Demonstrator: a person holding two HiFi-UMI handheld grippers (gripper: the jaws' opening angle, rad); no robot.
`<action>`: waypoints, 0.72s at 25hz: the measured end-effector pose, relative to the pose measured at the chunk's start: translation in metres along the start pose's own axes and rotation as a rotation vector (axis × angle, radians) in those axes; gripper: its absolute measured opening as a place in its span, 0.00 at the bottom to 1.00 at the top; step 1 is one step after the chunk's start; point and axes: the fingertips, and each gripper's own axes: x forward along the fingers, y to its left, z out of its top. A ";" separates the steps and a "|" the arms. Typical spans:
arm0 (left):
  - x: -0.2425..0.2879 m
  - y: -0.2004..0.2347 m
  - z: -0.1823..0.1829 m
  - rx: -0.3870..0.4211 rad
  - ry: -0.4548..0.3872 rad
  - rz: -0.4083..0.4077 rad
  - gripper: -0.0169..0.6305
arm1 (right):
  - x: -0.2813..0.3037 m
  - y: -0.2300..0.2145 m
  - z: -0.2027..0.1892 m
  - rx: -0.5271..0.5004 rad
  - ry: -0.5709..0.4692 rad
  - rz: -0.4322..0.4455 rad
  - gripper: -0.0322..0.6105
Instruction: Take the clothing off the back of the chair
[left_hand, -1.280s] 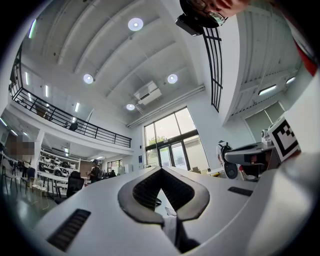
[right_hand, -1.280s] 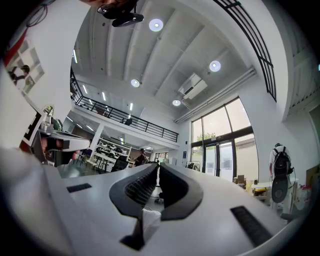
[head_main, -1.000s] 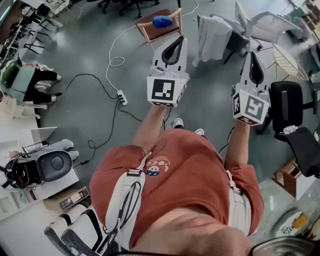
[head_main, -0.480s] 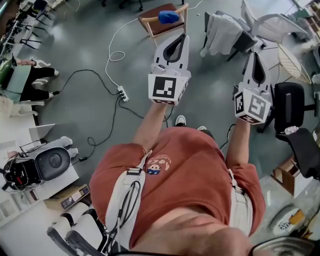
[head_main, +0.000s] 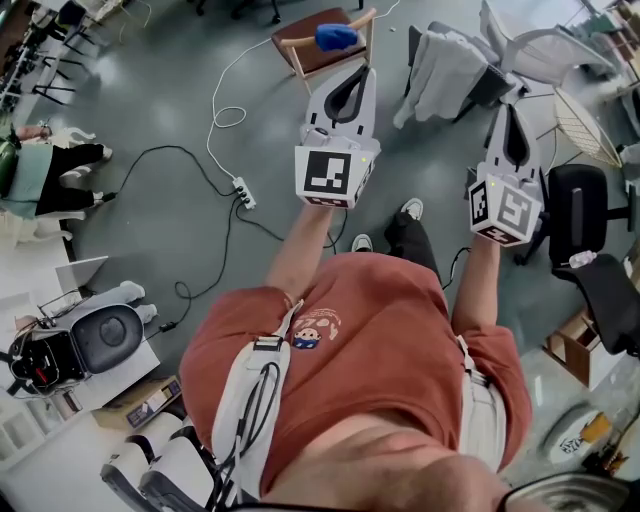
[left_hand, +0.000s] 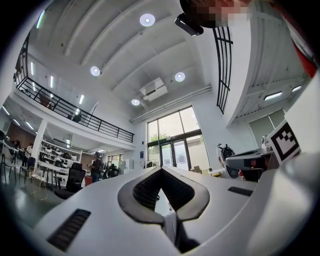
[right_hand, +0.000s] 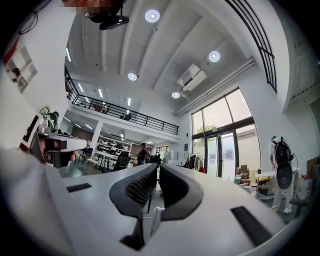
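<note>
At the top of the head view, right of centre, the pale clothing (head_main: 438, 66) hangs over the back of a dark chair (head_main: 492, 86). The left gripper (head_main: 358, 72) and the right gripper (head_main: 506, 108) are both held out ahead of the person, either side of it and well short of it, probably carried forward together for a two-sided pull on the cloth. A wooden chair (head_main: 312, 48) with a blue object (head_main: 336, 37) on its seat stands to the garment's left. A black office chair (head_main: 574, 208) sits close by the right gripper at the right edge and could crowd that arm. A cable and power strip (head_main: 243, 191) lie on the floor at left, clear of the way.

In the left gripper view, the left gripper (left_hand: 161, 170) has its jaws together at the tips with nothing between them. It looks out over the hall, not at the garment.

In the right gripper view, the right gripper (right_hand: 157, 166) is closed to a thin slit, empty. Both must spread their jaws before any grasp.
</note>
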 end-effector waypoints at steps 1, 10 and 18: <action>0.005 0.000 -0.004 -0.005 0.005 -0.003 0.05 | 0.004 -0.002 -0.004 0.001 0.004 -0.001 0.10; 0.074 -0.001 -0.034 0.013 0.022 -0.022 0.05 | 0.061 -0.035 -0.043 0.045 0.016 -0.016 0.10; 0.180 -0.012 -0.064 -0.018 0.060 -0.043 0.05 | 0.140 -0.095 -0.072 0.062 0.061 -0.032 0.10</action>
